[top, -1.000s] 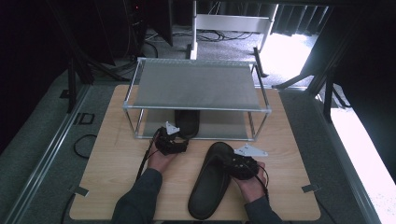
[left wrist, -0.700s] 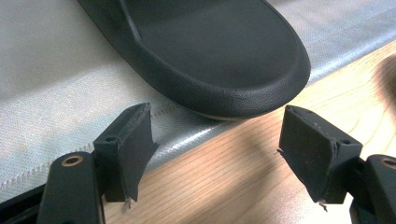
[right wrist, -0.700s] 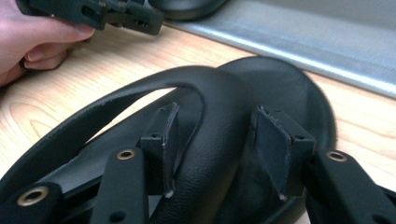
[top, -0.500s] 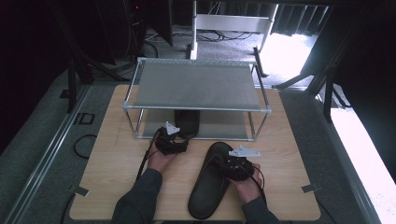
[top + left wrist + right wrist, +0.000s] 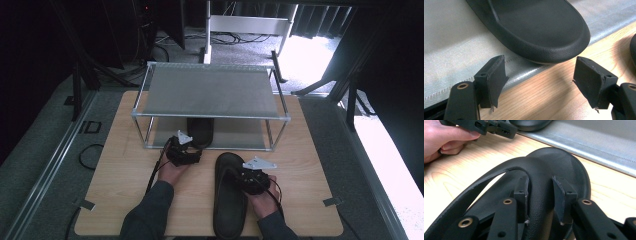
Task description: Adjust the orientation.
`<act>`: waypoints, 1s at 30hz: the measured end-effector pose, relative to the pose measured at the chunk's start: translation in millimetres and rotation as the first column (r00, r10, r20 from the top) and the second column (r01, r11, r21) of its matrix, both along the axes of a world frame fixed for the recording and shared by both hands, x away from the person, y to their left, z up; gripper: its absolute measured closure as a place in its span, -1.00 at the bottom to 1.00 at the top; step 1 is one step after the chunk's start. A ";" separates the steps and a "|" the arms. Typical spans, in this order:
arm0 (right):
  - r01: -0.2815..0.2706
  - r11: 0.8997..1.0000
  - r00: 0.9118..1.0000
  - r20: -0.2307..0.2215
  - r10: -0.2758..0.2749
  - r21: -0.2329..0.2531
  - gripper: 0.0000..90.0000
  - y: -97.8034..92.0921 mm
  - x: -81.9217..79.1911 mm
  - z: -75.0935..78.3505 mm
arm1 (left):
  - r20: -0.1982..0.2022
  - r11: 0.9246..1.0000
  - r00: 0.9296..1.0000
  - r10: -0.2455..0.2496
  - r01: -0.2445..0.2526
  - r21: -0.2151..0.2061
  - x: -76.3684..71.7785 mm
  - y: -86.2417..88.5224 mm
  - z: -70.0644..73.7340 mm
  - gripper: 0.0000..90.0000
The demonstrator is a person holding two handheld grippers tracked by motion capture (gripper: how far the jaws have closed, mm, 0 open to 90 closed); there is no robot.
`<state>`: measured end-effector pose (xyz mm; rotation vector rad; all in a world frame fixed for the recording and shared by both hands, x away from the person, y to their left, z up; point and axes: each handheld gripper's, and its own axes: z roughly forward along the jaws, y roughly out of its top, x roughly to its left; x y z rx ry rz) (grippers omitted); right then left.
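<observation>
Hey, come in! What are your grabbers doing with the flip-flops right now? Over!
Left gripper open, facing flip-flop on lower shelf. Right gripper clamped on strap of second flip-flop on table. Nothing in the way.

left gripper jaws wide apart; right gripper jaws closed on strap, both low

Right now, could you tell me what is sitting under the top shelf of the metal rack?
A black slipper lies on the lower shelf, its rounded end jutting over the front edge toward the open left gripper. The top shelf covers the rest of the slipper and the back of the lower shelf.
</observation>
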<state>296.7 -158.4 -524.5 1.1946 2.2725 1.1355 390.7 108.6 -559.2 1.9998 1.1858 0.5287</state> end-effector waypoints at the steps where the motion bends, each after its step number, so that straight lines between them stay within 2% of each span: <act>1: -0.002 1.000 1.000 0.001 0.002 -0.002 0.49 0.6 0.1 0.2 | 0.000 1.000 1.000 0.000 0.000 0.000 0.0 0.0 0.0 -0.41; 4: -0.003 1.000 1.000 -0.005 0.003 0.000 0.47 0.9 0.9 -0.6 | 0.000 1.000 1.000 0.000 0.000 0.000 0.0 0.0 0.0 -0.41; 8: 0.009 1.000 1.000 -0.029 -0.009 -0.003 0.32 0.3 3.3 -3.3 | 0.000 1.000 1.000 0.000 0.000 0.000 0.0 0.0 0.0 -0.41; 12: -0.007 1.000 0.999 -0.041 0.007 -0.002 0.45 1.1 4.6 -4.0 | 0.000 1.000 1.000 0.000 0.000 0.000 0.0 -0.1 0.0 -0.41; 19: -0.019 1.000 1.000 -0.023 0.018 -0.009 0.51 5.4 3.6 -0.7 | 0.000 1.000 1.000 0.000 0.000 0.001 -0.1 0.0 0.0 -0.41; 23: -0.007 1.000 1.000 -0.007 0.007 -0.002 0.51 3.9 6.2 4.2 | 0.000 1.000 1.000 0.000 0.000 0.002 -0.5 -0.2 0.0 -0.41; 30: -0.001 1.000 0.999 0.037 0.001 -0.001 0.50 3.7 22.6 16.5 | 0.000 1.000 1.000 0.000 0.000 0.004 -0.6 -0.3 0.1 -0.41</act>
